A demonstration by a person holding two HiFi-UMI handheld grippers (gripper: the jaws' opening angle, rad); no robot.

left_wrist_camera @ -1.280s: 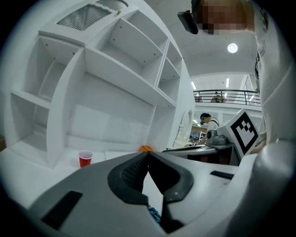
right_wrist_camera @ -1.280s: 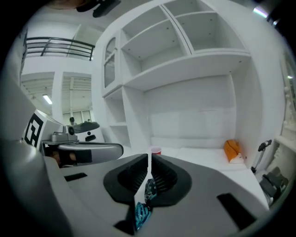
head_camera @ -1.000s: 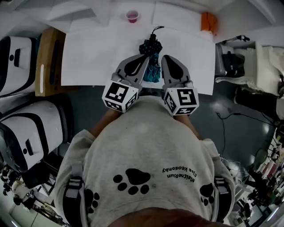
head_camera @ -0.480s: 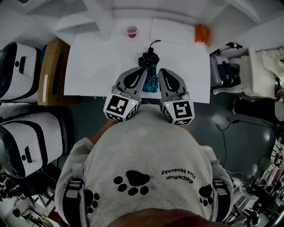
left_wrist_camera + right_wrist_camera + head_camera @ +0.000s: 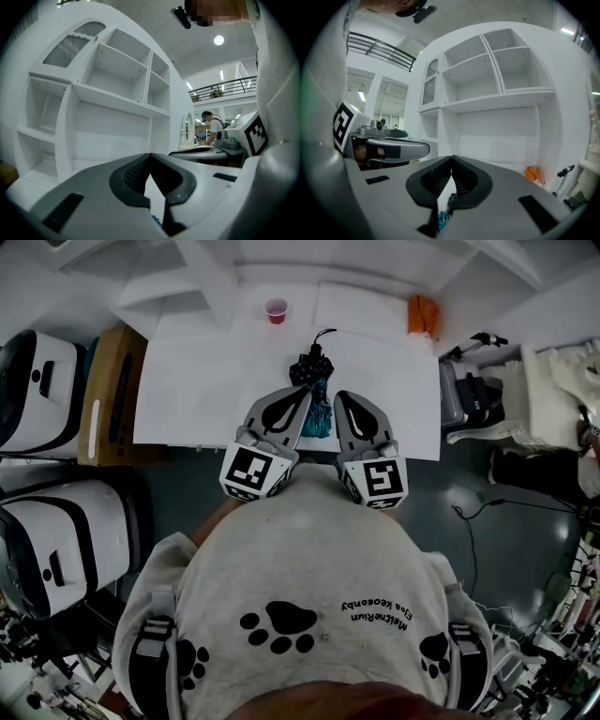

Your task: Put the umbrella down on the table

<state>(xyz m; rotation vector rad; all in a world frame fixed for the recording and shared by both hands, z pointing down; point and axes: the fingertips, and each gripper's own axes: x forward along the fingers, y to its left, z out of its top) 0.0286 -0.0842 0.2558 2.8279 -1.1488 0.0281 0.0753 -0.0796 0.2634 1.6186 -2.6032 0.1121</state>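
The folded umbrella (image 5: pixel 313 371), dark with a teal pattern and a black wrist loop, lies on the white table (image 5: pixel 206 381) and points away from me. Both grippers hover over its near end, close to the table's front edge. My left gripper (image 5: pixel 302 392) is just left of the umbrella and my right gripper (image 5: pixel 339 396) just right of it. In the left gripper view the gripper (image 5: pixel 150 155) has its tips together with nothing between them. In the right gripper view the gripper (image 5: pixel 451 159) is likewise shut and empty. A strip of the umbrella (image 5: pixel 444 213) shows below the jaws.
A pink cup (image 5: pixel 276 309) and an orange object (image 5: pixel 422 313) stand at the table's far edge. A wooden box (image 5: pixel 108 381) and white machines (image 5: pixel 37 381) are on the left, a cluttered cart (image 5: pixel 469 381) on the right. A white shelf unit (image 5: pixel 108 93) rises beyond the table.
Both grippers have lifted a little and drawn back toward me along the umbrella. The umbrella stays lying on the table, and both grippers remain shut.
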